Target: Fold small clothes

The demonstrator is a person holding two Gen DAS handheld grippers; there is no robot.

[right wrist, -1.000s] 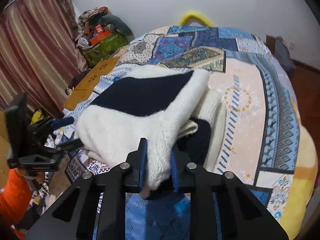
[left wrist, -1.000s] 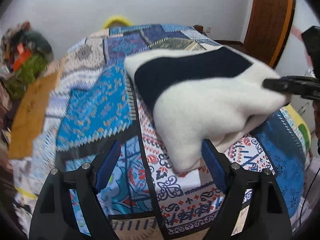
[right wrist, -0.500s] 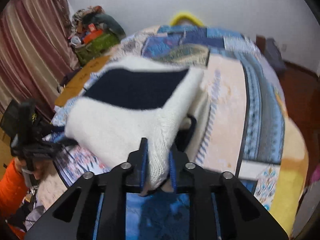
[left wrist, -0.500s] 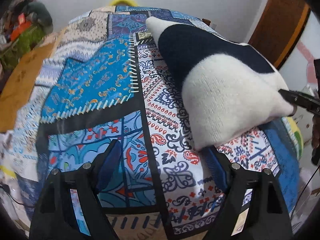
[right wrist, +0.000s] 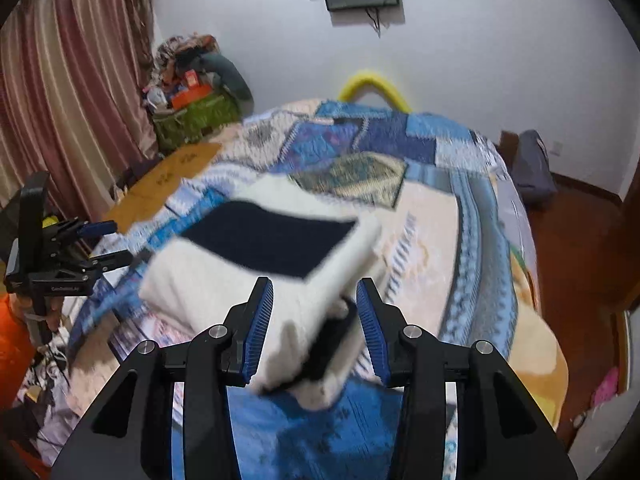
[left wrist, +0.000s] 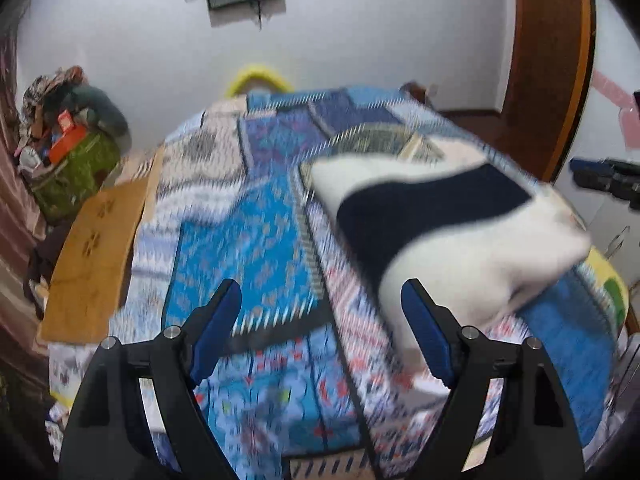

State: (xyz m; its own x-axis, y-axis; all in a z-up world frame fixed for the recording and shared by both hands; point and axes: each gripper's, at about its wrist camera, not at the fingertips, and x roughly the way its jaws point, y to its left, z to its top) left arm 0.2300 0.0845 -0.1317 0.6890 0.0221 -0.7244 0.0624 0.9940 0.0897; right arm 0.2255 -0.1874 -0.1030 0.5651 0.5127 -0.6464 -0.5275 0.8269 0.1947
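Lying across the bed (right wrist: 460,240), on its patchwork bedspread (left wrist: 256,248), as a compact white and navy bundle: the sweater (right wrist: 256,264), already doubled over itself, navy panel on top. Judged from that, most of the folding done on this piece; left to do, perhaps squaring the edges and setting it aside, plus any further clothes, none of which show clearly. Sits at about two o'clock from the left gripper (left wrist: 322,328) and dead ahead, at twelve o'clock, of the right gripper (right wrist: 314,328). Left jaws wide apart, nothing between them, only bedspread below. Right jaws have just been opening, now parted, with the sweater's near corner between the pads but no longer pinched; looks like a release after the last fold.
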